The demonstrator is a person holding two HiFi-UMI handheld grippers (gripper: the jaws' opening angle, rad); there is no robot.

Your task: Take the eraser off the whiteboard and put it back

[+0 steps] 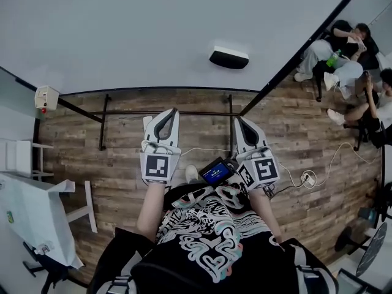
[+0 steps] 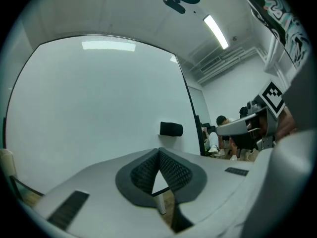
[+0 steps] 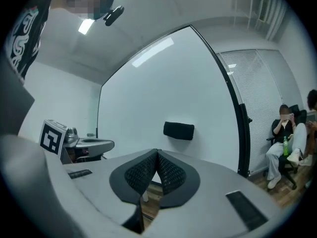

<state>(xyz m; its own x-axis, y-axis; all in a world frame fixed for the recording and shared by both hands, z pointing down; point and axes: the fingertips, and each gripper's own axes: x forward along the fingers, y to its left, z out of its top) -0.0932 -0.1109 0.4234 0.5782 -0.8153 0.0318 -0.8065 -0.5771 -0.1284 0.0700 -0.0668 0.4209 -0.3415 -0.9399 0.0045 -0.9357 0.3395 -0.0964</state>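
Eraser clings to the whiteboard, prob. magnetic, right where the task wants it. We hold left gripper & right gripper level, aimed at the board but well short of it, both w/ jaws pressed together, nothing between. Fits pre-grab or post-return.

Black eraser, white whiteboard, brown wood-plank floor, black-and-white swirl-patterned shirt
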